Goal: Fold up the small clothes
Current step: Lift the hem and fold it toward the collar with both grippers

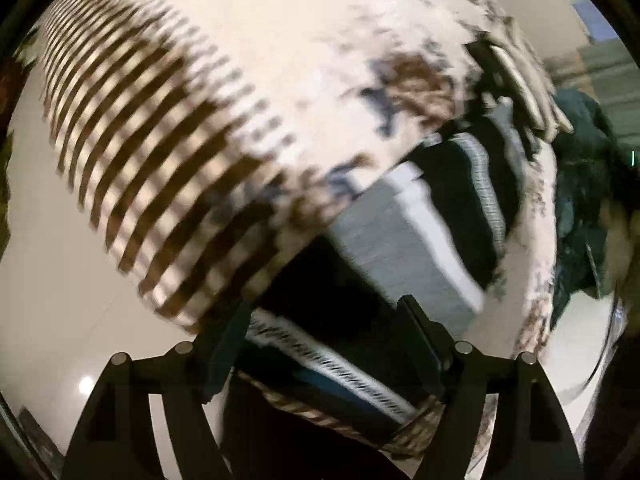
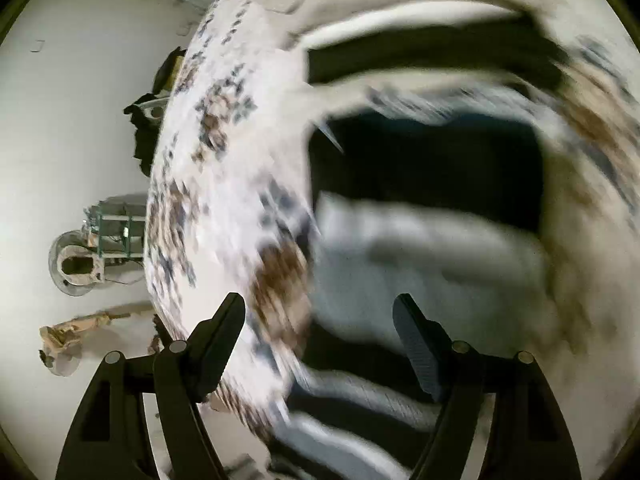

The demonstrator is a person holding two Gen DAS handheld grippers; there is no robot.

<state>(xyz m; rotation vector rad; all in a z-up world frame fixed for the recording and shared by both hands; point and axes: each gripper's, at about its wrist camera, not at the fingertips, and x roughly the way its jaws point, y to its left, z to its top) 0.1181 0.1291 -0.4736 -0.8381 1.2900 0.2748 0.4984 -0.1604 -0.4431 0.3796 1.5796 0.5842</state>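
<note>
The cream sweater (image 1: 304,80) bears brown stripes and brown-and-navy flecks over a black, grey and white striped garment (image 1: 404,240).

A cream knitted garment (image 1: 280,80) fills most of the left wrist view, blurred. It carries brown and slate-blue flecked patterning, and a broad ribbed band of brown and cream stripes (image 1: 132,168) runs along one edge. Beneath it lies a second piece of clothing (image 1: 400,248) in black, grey and white bands, partly covered. In the right wrist view the cream garment (image 2: 224,168) curves around the dark banded piece (image 2: 420,248), both heavily smeared
</note>
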